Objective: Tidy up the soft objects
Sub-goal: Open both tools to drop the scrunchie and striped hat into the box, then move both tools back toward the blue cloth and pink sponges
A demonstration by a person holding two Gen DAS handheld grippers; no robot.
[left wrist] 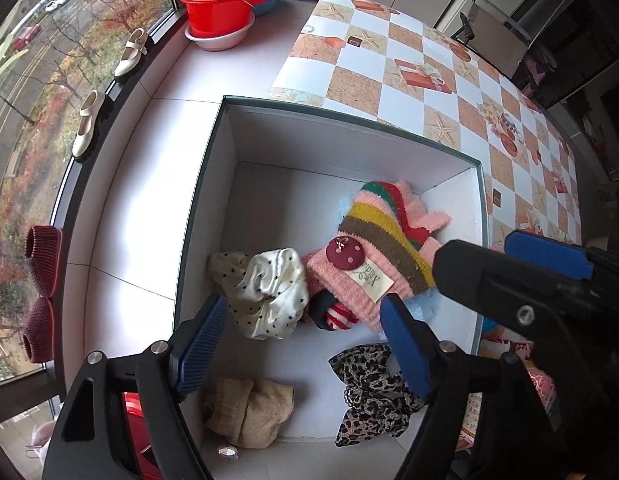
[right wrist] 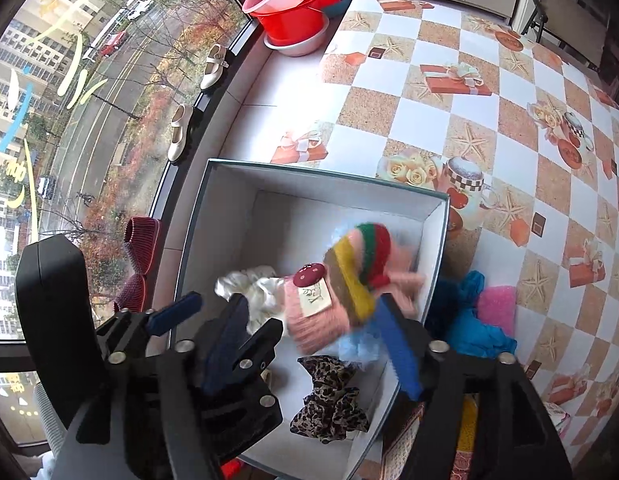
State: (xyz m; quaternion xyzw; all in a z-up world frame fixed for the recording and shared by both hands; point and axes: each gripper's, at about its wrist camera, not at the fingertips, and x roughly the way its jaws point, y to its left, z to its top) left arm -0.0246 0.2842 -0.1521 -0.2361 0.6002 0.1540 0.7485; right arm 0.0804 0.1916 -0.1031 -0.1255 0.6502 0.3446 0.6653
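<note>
Your open right gripper [right wrist: 313,344] brackets the striped sock [right wrist: 341,292] at 12 o'clock; your left gripper [left wrist: 301,344] gapes over the box [left wrist: 205,184].

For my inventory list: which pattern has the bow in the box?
Leopard print, brown and black, on the bow; clearest in the left wrist view.

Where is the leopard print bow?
The leopard print bow lies on the floor of the white box, in its near right corner in both views, just below the pink striped knit and right of the beige sock.
</note>
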